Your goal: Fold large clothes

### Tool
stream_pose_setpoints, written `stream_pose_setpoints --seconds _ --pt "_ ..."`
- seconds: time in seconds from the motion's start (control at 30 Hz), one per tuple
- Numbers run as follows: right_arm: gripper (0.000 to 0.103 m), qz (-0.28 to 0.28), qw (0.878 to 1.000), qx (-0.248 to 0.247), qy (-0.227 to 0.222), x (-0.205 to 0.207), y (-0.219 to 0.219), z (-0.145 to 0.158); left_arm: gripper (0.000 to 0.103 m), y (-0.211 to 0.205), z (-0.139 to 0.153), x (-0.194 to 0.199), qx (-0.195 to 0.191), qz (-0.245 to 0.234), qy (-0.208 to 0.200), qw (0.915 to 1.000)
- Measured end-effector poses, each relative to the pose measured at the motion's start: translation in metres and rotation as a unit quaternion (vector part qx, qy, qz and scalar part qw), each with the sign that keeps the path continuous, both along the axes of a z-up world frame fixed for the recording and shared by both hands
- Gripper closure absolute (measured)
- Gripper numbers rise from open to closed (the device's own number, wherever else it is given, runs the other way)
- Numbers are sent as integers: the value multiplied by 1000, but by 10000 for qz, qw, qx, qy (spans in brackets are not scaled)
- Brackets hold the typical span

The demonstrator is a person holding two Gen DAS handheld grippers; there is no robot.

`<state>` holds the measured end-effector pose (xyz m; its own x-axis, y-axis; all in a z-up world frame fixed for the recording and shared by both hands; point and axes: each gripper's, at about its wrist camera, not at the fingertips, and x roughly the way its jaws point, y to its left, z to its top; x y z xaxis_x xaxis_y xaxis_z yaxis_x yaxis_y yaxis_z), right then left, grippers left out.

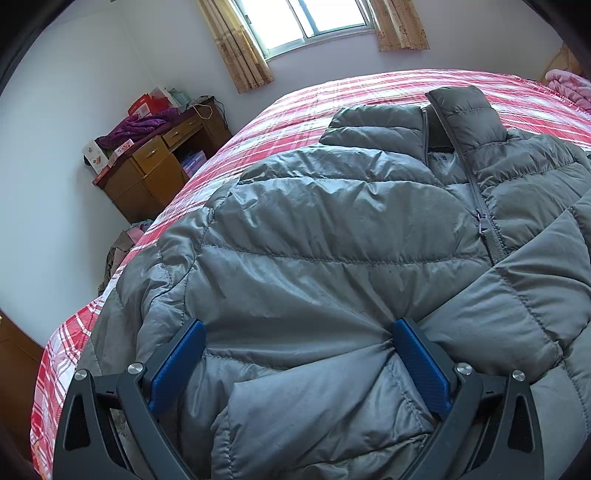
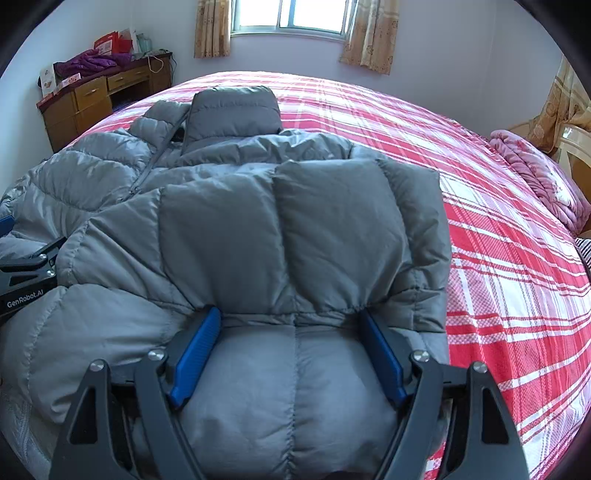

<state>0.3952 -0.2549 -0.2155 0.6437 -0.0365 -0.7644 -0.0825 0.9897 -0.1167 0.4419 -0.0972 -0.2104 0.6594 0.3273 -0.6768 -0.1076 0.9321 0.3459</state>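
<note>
The right gripper (image 2: pixel 290 325) is seen with its blue pads (image 2: pixel 195 354) set wide apart, one on either side of a thick puffed fold of the grey down jacket (image 2: pixel 258 229). The padding bulges up between the pads and fills the gap; whether the pads actually press into it cannot be told from the view, though the cloth lies against both inner faces. The gripper is pitched downward toward the bed, fingers aimed away from the holder and toward the window (image 2: pixel 291 16).

The left gripper (image 1: pixel 297 334) is held in much the same pose, tilted down, with its blue pads (image 1: pixel 177 365) equally wide and a swollen quilted panel of the jacket lying between them and touching both. A firm grip cannot be confirmed here either.

Beyond the fingers, the jacket is spread on the red plaid bedspread (image 2: pixel 498 240), its long axis running away from the grippers, hem nearest the fingers and collar (image 2: pixel 236 110) at the far end pointing toward the window. The zipper (image 1: pixel 480 206) is seen running lengthwise, ahead and to the right of the left fingers. In the right wrist view, a sleeve is laid folded across the body just ahead of the pads.

Farther off, left of the fingers, a wooden desk (image 1: pixel 147 170) is placed against the wall, and a pink blanket (image 2: pixel 535 177) is bunched at the right edge of the bed.
</note>
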Motion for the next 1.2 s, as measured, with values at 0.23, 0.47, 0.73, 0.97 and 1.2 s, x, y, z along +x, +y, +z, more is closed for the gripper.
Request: stream_pose_setpoints --seconds 0.23,0.47,0.73,0.97,1.2 --pt "23 -11 10000 -84 -7 1 2 -1 1 -2 5 -2 -28 -78 89 9999" --pt "18 37 9998 49 164 -4 -6 20 1 45 97 -56 -264 -468 -634 9965" --pt "9 265 9986 443 -117 -101 7 57 1 212 71 -144 380 606 -73 9974" --pt "7 543 9981 -194 -214 -162 37 28 1 296 40 -218 -1208 1173 323 9852" --pt "7 559 9979 -127 -296 -186 45 26 50 281 24 -231 -1353 942 303 9858"
